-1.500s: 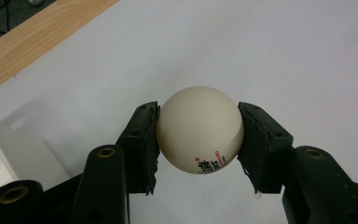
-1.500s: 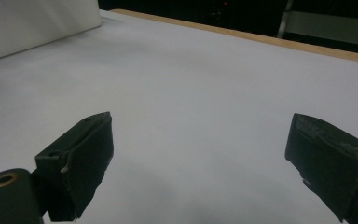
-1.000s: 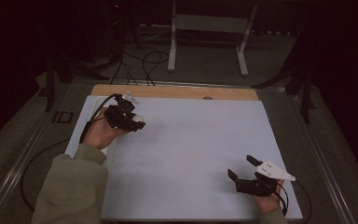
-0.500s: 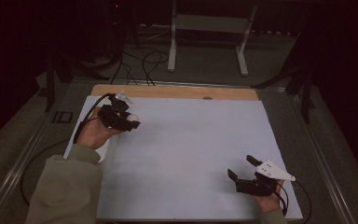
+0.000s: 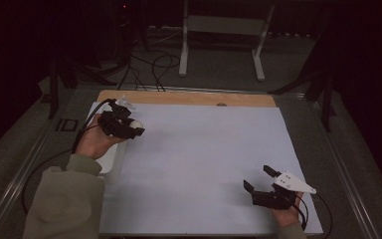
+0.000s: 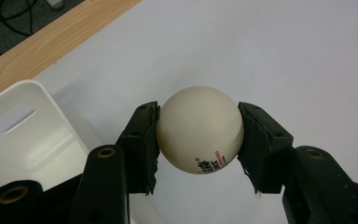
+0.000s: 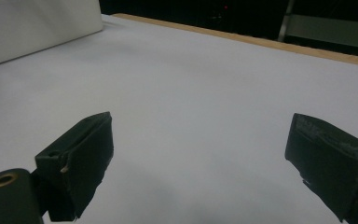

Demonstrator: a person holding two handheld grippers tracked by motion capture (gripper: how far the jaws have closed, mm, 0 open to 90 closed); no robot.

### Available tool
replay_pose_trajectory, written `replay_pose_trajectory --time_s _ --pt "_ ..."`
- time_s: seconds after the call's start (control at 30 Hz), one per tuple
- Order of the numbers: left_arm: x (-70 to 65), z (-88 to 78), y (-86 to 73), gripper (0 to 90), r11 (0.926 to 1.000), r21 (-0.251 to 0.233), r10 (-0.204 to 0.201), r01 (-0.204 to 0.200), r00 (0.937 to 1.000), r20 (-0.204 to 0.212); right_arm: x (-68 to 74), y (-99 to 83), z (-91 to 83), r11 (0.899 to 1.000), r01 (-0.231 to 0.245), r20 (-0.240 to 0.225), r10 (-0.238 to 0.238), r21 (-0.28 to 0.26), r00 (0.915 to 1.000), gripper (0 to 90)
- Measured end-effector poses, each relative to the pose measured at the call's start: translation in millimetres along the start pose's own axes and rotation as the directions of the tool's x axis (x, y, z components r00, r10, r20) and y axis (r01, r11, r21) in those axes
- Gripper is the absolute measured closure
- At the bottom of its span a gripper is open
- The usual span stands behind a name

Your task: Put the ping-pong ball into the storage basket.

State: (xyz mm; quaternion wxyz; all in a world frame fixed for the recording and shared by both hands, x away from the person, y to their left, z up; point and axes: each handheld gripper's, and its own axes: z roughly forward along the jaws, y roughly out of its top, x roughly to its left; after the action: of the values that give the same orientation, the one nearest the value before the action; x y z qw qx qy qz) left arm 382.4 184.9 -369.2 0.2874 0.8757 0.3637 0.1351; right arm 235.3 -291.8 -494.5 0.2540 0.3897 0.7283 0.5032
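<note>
Ball carried to the bin
Left tool [image 6: 199,140] is clenched on the cream plastic ball [image 6: 199,129], just right of the white plastic bin [image 6: 25,135]; centre it over the opening before releasing. Right tool [image 7: 200,172] rests released on the tabletop [image 5: 204,149].

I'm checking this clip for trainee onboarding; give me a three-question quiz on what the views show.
1. What does the left gripper hold?
2. True or false: the right gripper is clamped on a ball.
3. The white bin lies: A) at the table's left edge, B) by the right gripper, C) at the table's middle.

Key: 1. A cream ball with printed marks, pressed between both pads. 2. False; its jaws stand apart over the bare white table. 3. A.
</note>
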Motion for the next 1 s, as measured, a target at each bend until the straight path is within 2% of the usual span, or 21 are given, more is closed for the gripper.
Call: replay_pose_trajectory --time_s 0.73,1.0 --pt "11.5 -10.9 -14.2 51.2 0.9996 0.007 -0.027 0.028 0.9985 -0.047 0.4 0.1 -0.1 1.000 0.001 0.004 -0.001 -0.003 1.0000 7.3" --pt "17.8 -16.6 -20.6 51.2 0.9984 -0.005 -0.056 0.056 0.9963 -0.066 0.2 0.1 -0.2 1.000 0.000 0.004 0.000 -0.002 1.0000 7.2"
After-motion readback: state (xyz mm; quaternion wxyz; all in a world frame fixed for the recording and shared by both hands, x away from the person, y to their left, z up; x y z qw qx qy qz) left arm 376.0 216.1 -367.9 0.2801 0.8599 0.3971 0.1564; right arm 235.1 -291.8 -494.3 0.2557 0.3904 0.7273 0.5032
